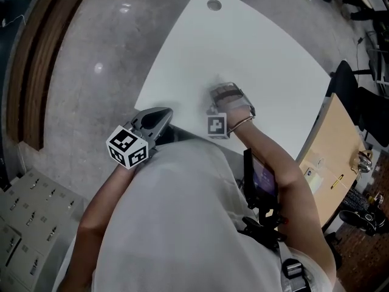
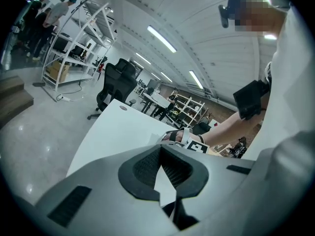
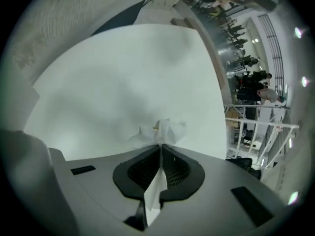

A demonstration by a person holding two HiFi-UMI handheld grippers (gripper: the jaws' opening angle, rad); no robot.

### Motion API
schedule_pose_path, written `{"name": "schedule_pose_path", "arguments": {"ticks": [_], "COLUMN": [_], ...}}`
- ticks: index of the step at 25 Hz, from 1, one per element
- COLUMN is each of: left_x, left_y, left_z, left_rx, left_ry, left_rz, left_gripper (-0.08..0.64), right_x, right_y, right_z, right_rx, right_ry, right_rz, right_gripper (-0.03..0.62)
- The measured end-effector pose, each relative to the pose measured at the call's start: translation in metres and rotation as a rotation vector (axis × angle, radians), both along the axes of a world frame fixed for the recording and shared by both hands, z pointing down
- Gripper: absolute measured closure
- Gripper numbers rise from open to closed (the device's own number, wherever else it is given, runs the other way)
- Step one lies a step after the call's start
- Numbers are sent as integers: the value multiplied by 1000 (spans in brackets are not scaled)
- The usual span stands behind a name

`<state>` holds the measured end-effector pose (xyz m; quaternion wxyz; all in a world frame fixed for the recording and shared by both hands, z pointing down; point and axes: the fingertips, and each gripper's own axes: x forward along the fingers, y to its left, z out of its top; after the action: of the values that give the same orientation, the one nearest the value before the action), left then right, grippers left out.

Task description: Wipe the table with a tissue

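Tissue (image 3: 166,130) between jaws of right claw (image 3: 160,149)

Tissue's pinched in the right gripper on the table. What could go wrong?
1. Only a small wad of tissue pokes beyond the right gripper, so it may tear or let the jaw tips scrape the table.
2. The left gripper hangs near the table edge and might bump it.

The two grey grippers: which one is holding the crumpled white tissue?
The right gripper: its jaws are shut on the crumpled white tissue, against the white table. The left gripper holds nothing.
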<state>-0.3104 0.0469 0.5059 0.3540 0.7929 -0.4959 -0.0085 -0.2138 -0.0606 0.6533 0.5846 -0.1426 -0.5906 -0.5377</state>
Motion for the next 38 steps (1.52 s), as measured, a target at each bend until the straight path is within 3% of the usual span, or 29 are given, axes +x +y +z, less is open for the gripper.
{"name": "schedule_pose_path", "arguments": {"ticks": [3,5,11,13,15,18,26,31,38], "left_x": [2,3,4,6,7,7,-3,-3,1], "left_y": [-5,-9,-15,-15,-14,-12,-3,0,-5], "left_z": [-2,-3,-4,-3,-3,-3,-4,-3,-7], "left_rx": [5,9,10,8,6,5,-2,0,21], "left_ry": [-1,-2,-4,-5,-6,-9,-19,-16,-12], "left_rz": [13,22,45,52,54,52,32,50,110], "left_gripper": [554,554,554,554,554,554,554,554,554], "right_x": [2,2,43,59,60,46,0,-20,-5], "right_y": [13,8,-54,-72,-80,-75,-21,29,67], "right_z": [-5,-16,-36,-34,-33,-28,-8,-7,-11], "right_rx": [-204,-277,-447,-478,-506,-524,-458,-572,-736], "right_ry": [-92,-189,-497,-548,-585,-581,-448,-401,-344], "right_rz": [96,204,805,936,990,971,769,677,651], "right_gripper": [569,569,569,569,569,569,569,569,569]}}
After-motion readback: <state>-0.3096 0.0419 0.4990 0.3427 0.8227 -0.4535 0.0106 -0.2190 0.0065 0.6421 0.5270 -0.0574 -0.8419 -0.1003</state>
